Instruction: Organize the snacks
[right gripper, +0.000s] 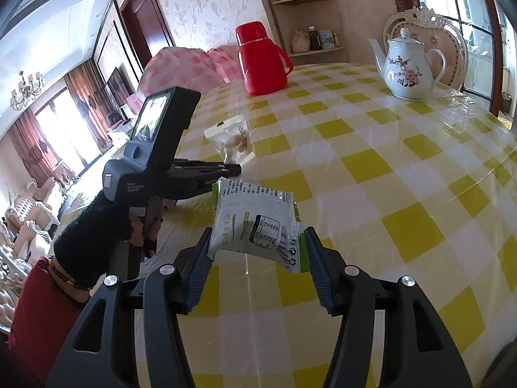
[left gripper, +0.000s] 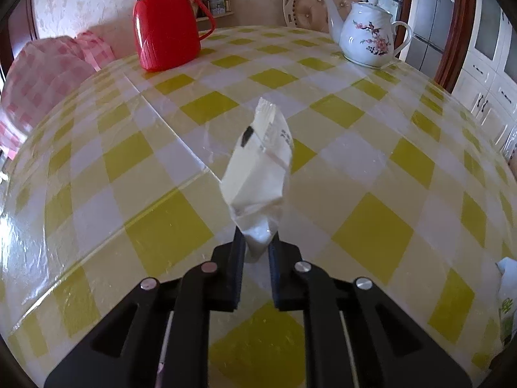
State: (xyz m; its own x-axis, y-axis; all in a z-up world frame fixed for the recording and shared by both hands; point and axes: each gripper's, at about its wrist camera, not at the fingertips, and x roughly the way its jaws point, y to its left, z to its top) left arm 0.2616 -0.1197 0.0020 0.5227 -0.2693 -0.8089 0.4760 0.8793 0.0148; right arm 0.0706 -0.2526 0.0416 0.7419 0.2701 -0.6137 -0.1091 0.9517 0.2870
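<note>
The left hand-held gripper point(left gripper: 257, 242) had pinched a white packet point(left gripper: 258, 161) by its crimped near end, so the packet's long axis ran straight out ahead of the fingers, angled above the checked surface point(left gripper: 371, 148). The right hand-held gripper point(right gripper: 257, 245) held a green-and-white packet point(right gripper: 258, 223) across its width, just right of the left one and nearer the surface's edge. No container showed; where the packets belonged could not be told.

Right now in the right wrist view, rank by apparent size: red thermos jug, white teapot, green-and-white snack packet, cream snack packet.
1. Green-and-white snack packet, nearest the camera, so inflated.
2-3. White teapot and red thermos jug: look alike, no ranking.
4. Cream snack packet.
</note>
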